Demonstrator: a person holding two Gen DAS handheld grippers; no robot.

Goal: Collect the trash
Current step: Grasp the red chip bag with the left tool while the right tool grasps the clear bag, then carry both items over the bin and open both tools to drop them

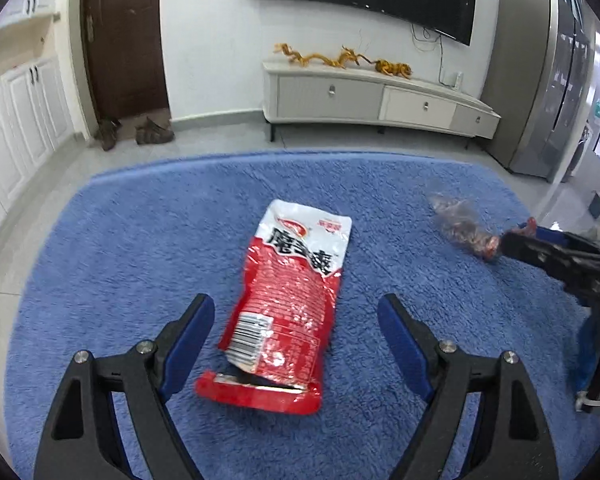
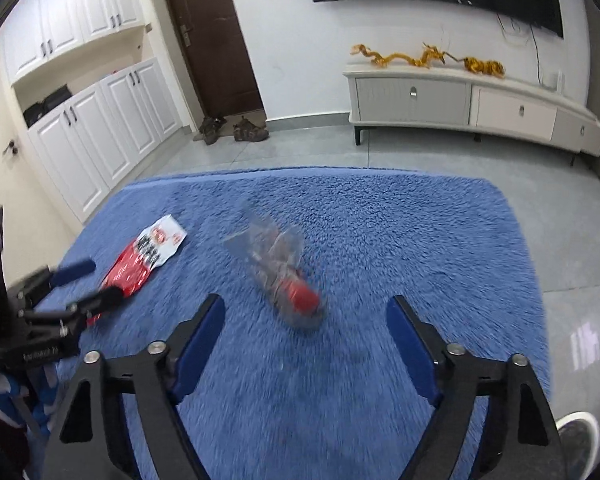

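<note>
A blue shag rug [image 1: 140,240] covers the floor of a living room, with a white TV stand [image 1: 376,96] and a dark door [image 1: 120,32] at the far wall. Two pieces of trash lie on the rug, well apart. A red and white snack bag [image 1: 288,304] lies flat, its torn bottom edge curled up toward the camera. The left gripper [image 1: 298,316] hovers just above it, jaws wide, with the bag's lower half between the two blue pads [image 1: 190,336]. To the right, a crumpled clear wrapper [image 2: 284,276] with a red end lies on the pile. The right gripper [image 2: 306,316] hangs near it, jaws also wide and holding nothing; the wrapper sits just ahead of the fingertips, not yet between them. Both views are blurred by motion. To do the pickup well, each gripper probably needs to come down until the pads press slightly into the soft pile, since the bag lies flat and thin. The bag's raised torn edge looks like the easiest place to pinch. The wrapper seems light and springy, so closing on its bulkier red end would likely hold better.
</note>
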